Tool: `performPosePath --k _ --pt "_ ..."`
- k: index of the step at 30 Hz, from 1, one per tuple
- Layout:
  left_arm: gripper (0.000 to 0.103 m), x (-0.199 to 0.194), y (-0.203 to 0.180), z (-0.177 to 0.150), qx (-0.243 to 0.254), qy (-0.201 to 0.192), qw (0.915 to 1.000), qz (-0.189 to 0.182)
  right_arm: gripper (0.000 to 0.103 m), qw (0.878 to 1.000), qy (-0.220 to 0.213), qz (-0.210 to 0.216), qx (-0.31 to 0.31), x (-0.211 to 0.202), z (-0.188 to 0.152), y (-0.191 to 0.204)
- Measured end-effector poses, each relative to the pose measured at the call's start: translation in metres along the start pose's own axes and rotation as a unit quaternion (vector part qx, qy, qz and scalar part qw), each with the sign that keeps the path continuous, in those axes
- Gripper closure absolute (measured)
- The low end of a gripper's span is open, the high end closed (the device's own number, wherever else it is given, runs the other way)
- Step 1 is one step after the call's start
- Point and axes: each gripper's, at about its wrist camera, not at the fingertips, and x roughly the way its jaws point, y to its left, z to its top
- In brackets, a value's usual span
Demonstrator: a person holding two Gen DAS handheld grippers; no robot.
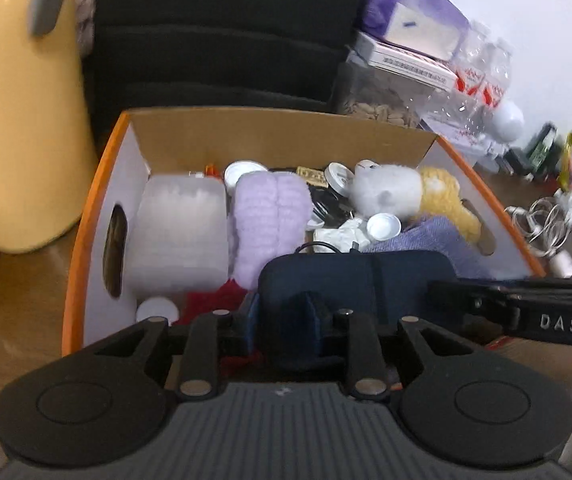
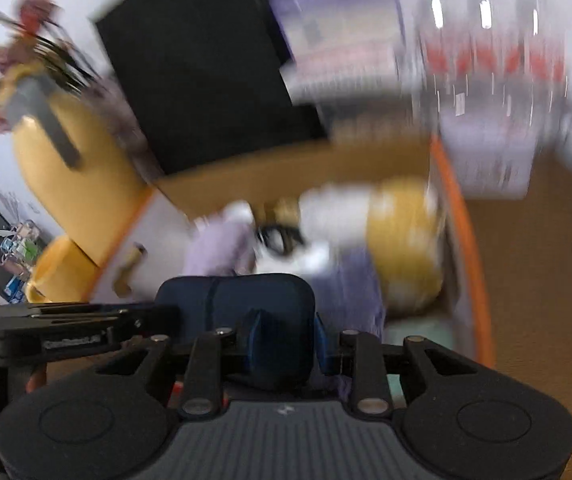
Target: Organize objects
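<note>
1. Left wrist view: the left claw [image 1: 286,320] is gripping a dark navy fabric-covered case [image 1: 356,280] by a raised fold on its near edge, the two fingers pressing on either side of that fold. The case is sitting over the near right part of an open cardboard box with an orange rim and white walls [image 1: 86,240], which is standing on a wooden bench [image 1: 26,300].
2. Inside the box, a translucent white plastic container [image 1: 182,232] is lying at the left, a fluffy lilac cloth [image 1: 270,220] beside it, and a white and yellow plush toy [image 1: 406,196] toward the far right, with small white round lids [image 1: 384,226] scattered between them.
3. A tall yellow rounded vessel [image 1: 22,128] is standing just left of the box, and clear water bottles with red labels [image 1: 482,76] are standing behind it to the right.
4. The right claw [image 1: 526,312] is reaching in from the right edge, its tip touching the case.
5. Right wrist view, heavily blurred: the right claw [image 2: 284,344] is closed on a fold of the same navy case [image 2: 238,300], its fingers pinching it from both sides. The left claw [image 2: 86,332] is coming in from the left and meeting the case. The orange-rimmed box [image 2: 462,220] and the plush toy [image 2: 366,216] are lying beyond.
</note>
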Motion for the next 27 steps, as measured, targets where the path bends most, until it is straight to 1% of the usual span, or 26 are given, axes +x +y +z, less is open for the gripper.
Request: performPosePath --k 2,4,5,6,8,9,10,11,12,13,14,15,16,17,19,21,23,24,25,27 --pt "0.078 -0.001 -0.004 0.002 -0.005 0.006 1.0 0.002 0.075 1.0 -0.009 0.0 0.003 -0.001 -0.002 -0.001" --pt "0.077 0.005 -0.009 0.003 -0.002 0.017 0.9998 -0.005 0.07 1.0 -0.017 -0.011 0.003 -0.006 -0.003 0.001" --pt "0.076 0.006 -0.012 0.002 0.005 0.018 0.9998 -0.004 0.063 1.0 -0.021 -0.016 0.007 -0.009 -0.004 0.0" --pt "0.073 0.008 -0.014 0.002 0.012 0.014 0.9998 0.002 0.053 1.0 -0.024 -0.013 0.013 -0.013 -0.006 0.0" --pt "0.059 0.001 -0.017 0.002 0.026 0.004 0.9996 0.012 0.045 0.999 -0.035 0.003 0.018 -0.021 -0.007 0.0" --pt "0.048 -0.008 -0.016 0.001 0.022 -0.004 0.9997 0.002 0.046 0.999 -0.041 -0.001 0.016 -0.028 -0.007 0.002" --pt "0.047 -0.019 -0.014 -0.002 0.016 -0.015 0.9997 -0.007 0.046 0.999 -0.051 -0.005 0.01 -0.038 -0.009 0.006" --pt "0.047 -0.032 -0.014 -0.005 0.016 -0.025 0.9995 -0.01 0.043 0.998 -0.063 -0.01 0.0 -0.05 -0.011 0.01" --pt "0.044 -0.048 -0.016 -0.009 0.022 -0.04 0.9989 -0.005 0.04 0.997 -0.073 -0.014 -0.013 -0.06 -0.012 0.015" --pt "0.036 -0.063 -0.018 -0.012 0.028 -0.056 0.998 0.002 0.038 0.996 -0.084 -0.023 -0.031 -0.071 -0.013 0.02" --pt "0.031 -0.081 -0.022 -0.017 0.036 -0.076 0.9964 0.01 0.034 0.993 -0.095 -0.036 -0.051 -0.081 -0.016 0.026" --pt "0.024 -0.096 -0.025 -0.021 0.047 -0.093 0.9944 0.017 0.03 0.991 -0.104 -0.05 -0.067 -0.089 -0.02 0.031" --pt "0.019 -0.112 -0.029 -0.028 0.06 -0.112 0.9916 0.025 0.028 0.989 -0.109 -0.06 -0.08 -0.096 -0.024 0.036" --pt "0.016 -0.128 -0.034 -0.036 0.074 -0.134 0.9875 0.035 0.023 0.987 -0.114 -0.066 -0.095 -0.103 -0.03 0.041" --pt "0.004 -0.158 -0.044 -0.06 0.093 -0.186 0.9764 0.058 0.022 0.983 -0.122 -0.069 -0.119 -0.117 -0.048 0.048" --pt "0.0 -0.185 -0.053 -0.093 0.098 -0.232 0.965 0.072 0.022 0.979 -0.137 -0.074 -0.134 -0.132 -0.07 0.053" --pt "0.0 -0.206 -0.061 -0.13 0.102 -0.262 0.9569 0.073 0.019 0.974 -0.159 -0.076 -0.139 -0.152 -0.101 0.058" --pt "0.0 -0.215 -0.067 -0.147 0.102 -0.269 0.955 0.072 0.016 0.973 -0.169 -0.074 -0.138 -0.161 -0.117 0.059" --pt "0.0 -0.223 -0.072 -0.165 0.098 -0.274 0.9542 0.071 0.015 0.972 -0.178 -0.07 -0.138 -0.17 -0.133 0.061" --pt "0.0 -0.236 -0.081 -0.193 0.087 -0.278 0.9541 0.072 0.011 0.97 -0.193 -0.059 -0.136 -0.186 -0.167 0.064"
